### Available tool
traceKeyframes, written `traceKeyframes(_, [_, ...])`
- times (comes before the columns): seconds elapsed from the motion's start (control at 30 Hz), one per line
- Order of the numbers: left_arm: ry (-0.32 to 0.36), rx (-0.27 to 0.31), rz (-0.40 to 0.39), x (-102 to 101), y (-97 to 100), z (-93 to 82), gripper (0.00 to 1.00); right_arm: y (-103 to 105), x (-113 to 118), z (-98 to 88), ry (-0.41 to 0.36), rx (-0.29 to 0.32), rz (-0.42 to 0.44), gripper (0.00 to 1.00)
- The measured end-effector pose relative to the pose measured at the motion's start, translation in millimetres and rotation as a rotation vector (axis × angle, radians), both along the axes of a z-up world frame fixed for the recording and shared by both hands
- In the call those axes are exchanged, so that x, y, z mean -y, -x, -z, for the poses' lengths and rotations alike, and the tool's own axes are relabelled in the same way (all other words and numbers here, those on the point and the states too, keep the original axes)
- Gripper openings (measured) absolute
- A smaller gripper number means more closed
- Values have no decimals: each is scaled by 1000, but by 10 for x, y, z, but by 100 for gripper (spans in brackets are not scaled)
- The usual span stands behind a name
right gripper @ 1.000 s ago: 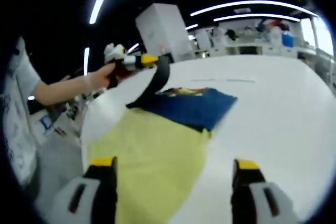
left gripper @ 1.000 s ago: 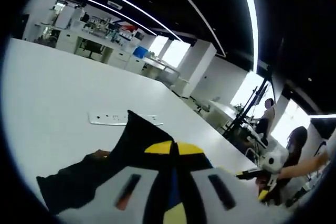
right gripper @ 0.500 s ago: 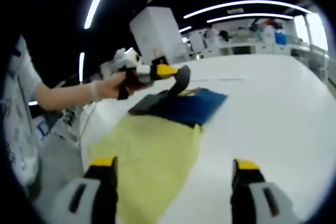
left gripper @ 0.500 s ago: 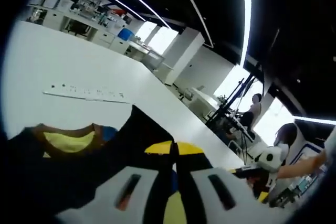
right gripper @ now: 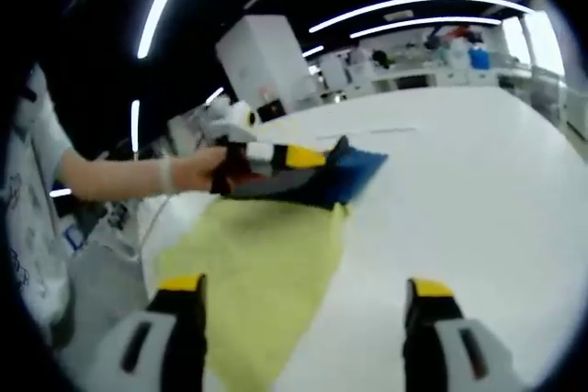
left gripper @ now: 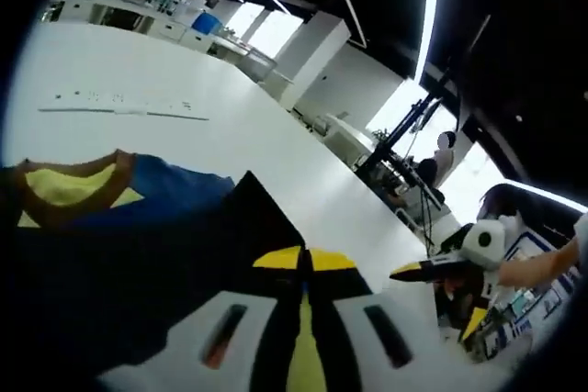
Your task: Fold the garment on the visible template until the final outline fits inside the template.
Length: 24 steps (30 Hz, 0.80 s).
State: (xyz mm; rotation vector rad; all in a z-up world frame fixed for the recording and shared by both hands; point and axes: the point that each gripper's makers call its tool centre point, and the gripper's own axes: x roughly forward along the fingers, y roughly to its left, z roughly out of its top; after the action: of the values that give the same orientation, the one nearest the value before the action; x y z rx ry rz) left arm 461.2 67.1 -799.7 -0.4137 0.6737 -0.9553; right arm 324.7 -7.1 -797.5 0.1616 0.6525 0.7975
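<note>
Nearest in the right gripper view, the right gripper (right gripper: 303,314) hangs with its fingers (right gripper: 181,296) spread and empty over the yellow template (right gripper: 262,291) on the white desk (right gripper: 478,190). Beyond it, the left gripper (right gripper: 317,155) has its fingers (left gripper: 280,259) clenched on a dark flap of the blue garment (right gripper: 354,172), carrying it across the cloth. The garment lies bunched at the template's far end, so the fold looks only partly done: the flap is not yet laid down, and fitting the outline inside the template remains.
</note>
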Motion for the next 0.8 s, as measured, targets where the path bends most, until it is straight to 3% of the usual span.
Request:
traceKeyframes(0.13, [-16, 1, 11, -21, -29, 110, 0, 4, -3, 3, 1, -2, -1, 89])
traceKeyframes(0.47, [4, 45, 13, -71, -101, 23, 1, 6, -4, -14, -3, -1, 0, 89])
traceKeyframes(0.6, [6, 59, 11, -94, -100, -4, 17, -7, -12, -30, -8, 5, 0, 90])
traceKeyframes(0.8, [-23, 110, -9, -166, -128, -52, 51, -55, -48, -93, -19, 22, 1, 91])
